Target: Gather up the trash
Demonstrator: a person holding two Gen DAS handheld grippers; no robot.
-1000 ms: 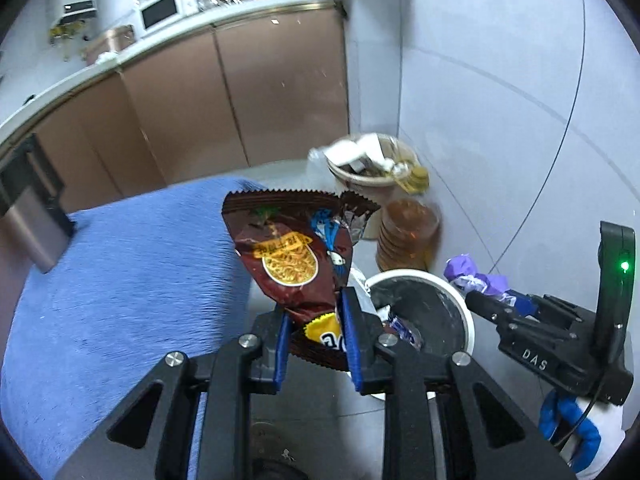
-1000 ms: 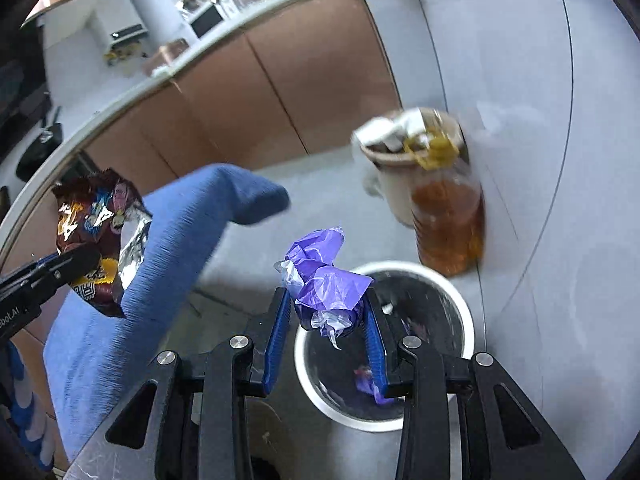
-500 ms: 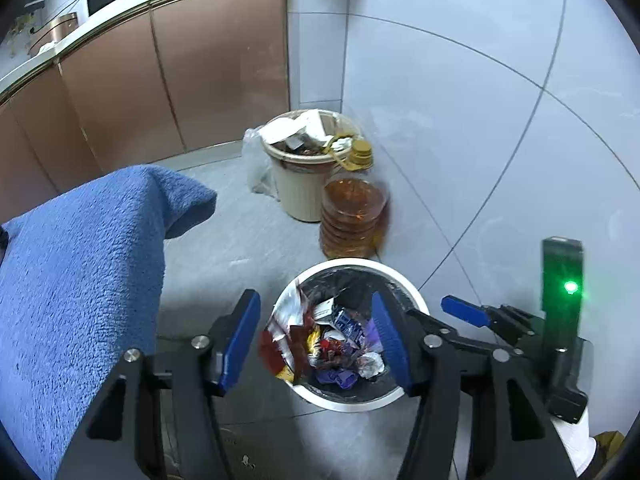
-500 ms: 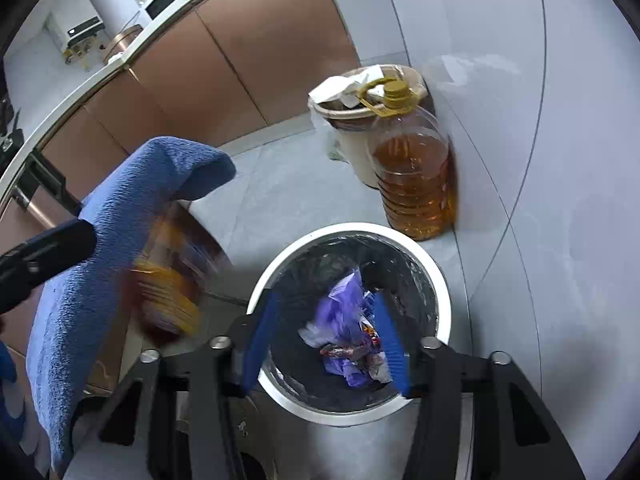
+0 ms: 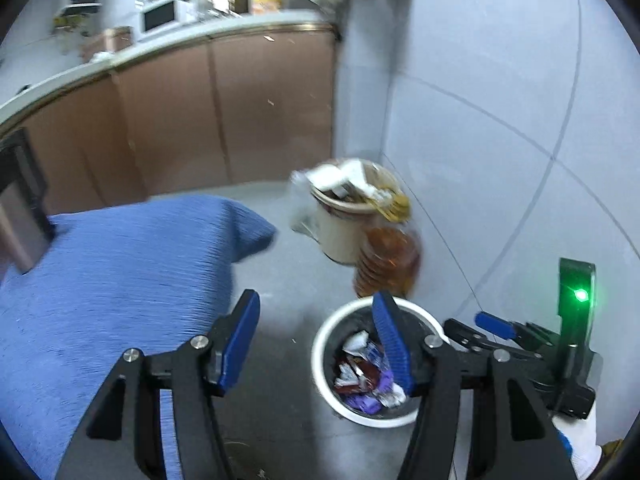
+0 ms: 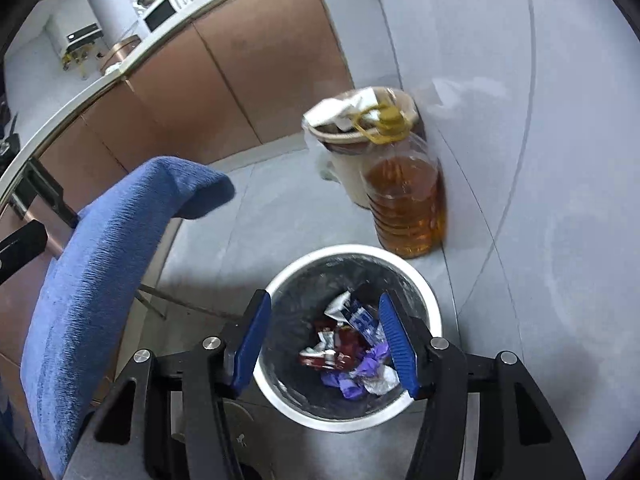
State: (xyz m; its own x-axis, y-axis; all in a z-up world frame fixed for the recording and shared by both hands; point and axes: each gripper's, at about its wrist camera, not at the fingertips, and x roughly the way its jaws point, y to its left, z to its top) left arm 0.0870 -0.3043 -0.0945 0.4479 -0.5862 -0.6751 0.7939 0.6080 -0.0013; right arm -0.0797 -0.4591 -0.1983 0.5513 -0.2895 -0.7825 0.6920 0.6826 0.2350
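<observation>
A white-rimmed waste bin (image 5: 325,344) (image 6: 432,304) with a dark liner stands on the grey floor. Inside lie snack wrappers (image 6: 340,346) (image 5: 356,364) and a crumpled purple wrapper (image 6: 360,376) (image 5: 366,398). My left gripper (image 5: 316,344) is open and empty, above the floor just left of the bin. My right gripper (image 6: 326,344) is open and empty, right above the bin's mouth. The right gripper's body (image 5: 520,340) also shows at the right of the left wrist view.
A blue cloth-covered table edge (image 5: 120,264) (image 6: 112,248) is at the left. An oil bottle (image 6: 404,204) (image 5: 390,264) and a full beige bin (image 6: 352,136) (image 5: 348,216) stand against the grey wall. Brown cabinets (image 5: 180,120) run behind.
Both grippers opened and dropped their loads: the brown snack bag and the purple wrapper now lie in the bin. The left gripper then swung up and to the left.
</observation>
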